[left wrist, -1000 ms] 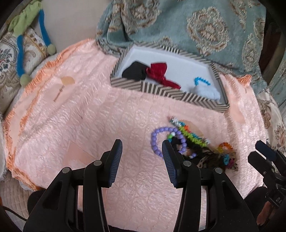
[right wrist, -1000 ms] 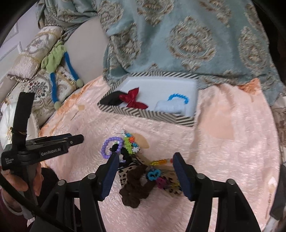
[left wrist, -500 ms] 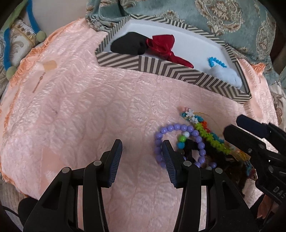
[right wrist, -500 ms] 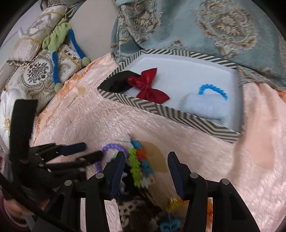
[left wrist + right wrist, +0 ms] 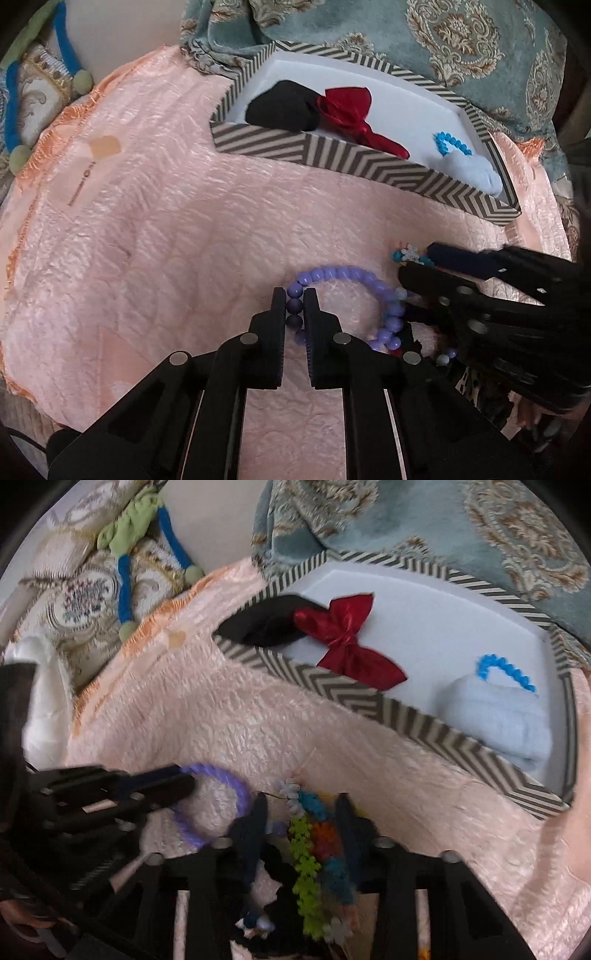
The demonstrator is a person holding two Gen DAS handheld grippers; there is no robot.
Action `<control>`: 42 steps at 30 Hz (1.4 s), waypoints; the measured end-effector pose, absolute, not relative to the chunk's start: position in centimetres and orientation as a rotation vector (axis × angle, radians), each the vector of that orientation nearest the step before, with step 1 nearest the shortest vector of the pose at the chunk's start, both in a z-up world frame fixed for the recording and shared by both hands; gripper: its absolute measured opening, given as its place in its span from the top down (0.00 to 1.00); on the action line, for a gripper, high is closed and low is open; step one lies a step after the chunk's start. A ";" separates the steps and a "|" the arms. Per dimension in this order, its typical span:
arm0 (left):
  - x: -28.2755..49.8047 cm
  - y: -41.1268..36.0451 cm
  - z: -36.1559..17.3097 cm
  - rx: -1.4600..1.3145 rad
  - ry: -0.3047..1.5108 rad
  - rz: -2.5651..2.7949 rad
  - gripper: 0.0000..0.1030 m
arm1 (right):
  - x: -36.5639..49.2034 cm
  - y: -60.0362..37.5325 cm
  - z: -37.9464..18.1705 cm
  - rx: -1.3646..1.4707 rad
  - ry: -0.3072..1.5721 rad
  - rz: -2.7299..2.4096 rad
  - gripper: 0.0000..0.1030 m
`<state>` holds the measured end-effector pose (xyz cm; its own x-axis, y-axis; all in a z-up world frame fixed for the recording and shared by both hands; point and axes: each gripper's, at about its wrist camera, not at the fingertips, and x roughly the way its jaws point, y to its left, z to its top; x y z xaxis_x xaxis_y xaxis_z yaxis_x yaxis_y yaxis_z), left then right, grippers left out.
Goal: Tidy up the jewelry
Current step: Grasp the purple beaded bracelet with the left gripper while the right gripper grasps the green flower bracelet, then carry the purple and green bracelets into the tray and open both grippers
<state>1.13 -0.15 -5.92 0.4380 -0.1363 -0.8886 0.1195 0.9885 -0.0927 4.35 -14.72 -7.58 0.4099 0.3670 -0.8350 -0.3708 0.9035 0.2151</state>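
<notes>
A purple bead bracelet (image 5: 354, 275) lies on the pink quilted cloth (image 5: 166, 229). My left gripper (image 5: 295, 297) is shut on its left side; it shows in the right wrist view (image 5: 184, 784) too, on the purple bracelet (image 5: 232, 782). My right gripper (image 5: 301, 803) has its jaws partly closed around a multicoloured flower-bead bracelet (image 5: 314, 834); it shows in the left wrist view (image 5: 417, 264). A striped box (image 5: 354, 158) behind holds a black pouch (image 5: 284, 107), a red bow (image 5: 351, 107), a blue bead bracelet (image 5: 452, 142) and a pale blue cloth (image 5: 480, 173).
A teal patterned blanket (image 5: 443, 40) lies behind the box. Embroidered cushions and a green-and-blue plush toy (image 5: 136, 535) sit at the left. A brown tag (image 5: 105, 146) lies on the cloth at the left. More hair ties and beads lie under my right gripper.
My left gripper moved right and closed on the purple bracelet. My right gripper came down over the flower-bead bracelet and narrowed its jaws.
</notes>
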 end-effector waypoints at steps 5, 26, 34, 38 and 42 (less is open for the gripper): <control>0.8 0.3 -5.1 -0.032 1.089 -0.162 0.92 | 4.2 -16.5 -6.3 0.104 1.005 0.471 0.87; -0.4 -1.1 3.5 -0.011 0.926 -0.202 0.92 | -1.5 -22.7 5.9 0.206 0.728 0.438 0.87; 0.4 -3.1 5.6 0.039 0.880 -0.215 0.92 | -1.9 -23.9 6.5 0.201 0.715 0.407 0.87; 1.0 -4.0 6.1 0.062 0.868 -0.219 0.92 | -1.6 -24.7 6.5 0.211 0.712 0.393 0.87; 1.8 -5.0 6.5 0.088 0.859 -0.224 0.92 | -1.1 -25.6 6.5 0.215 0.711 0.379 0.87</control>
<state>1.77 -5.02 6.48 0.6318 -0.1599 -0.7585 0.2304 0.9730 -0.0132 -1.11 -25.64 6.49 0.6942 0.4084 -0.5927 -0.2640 0.9105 0.3182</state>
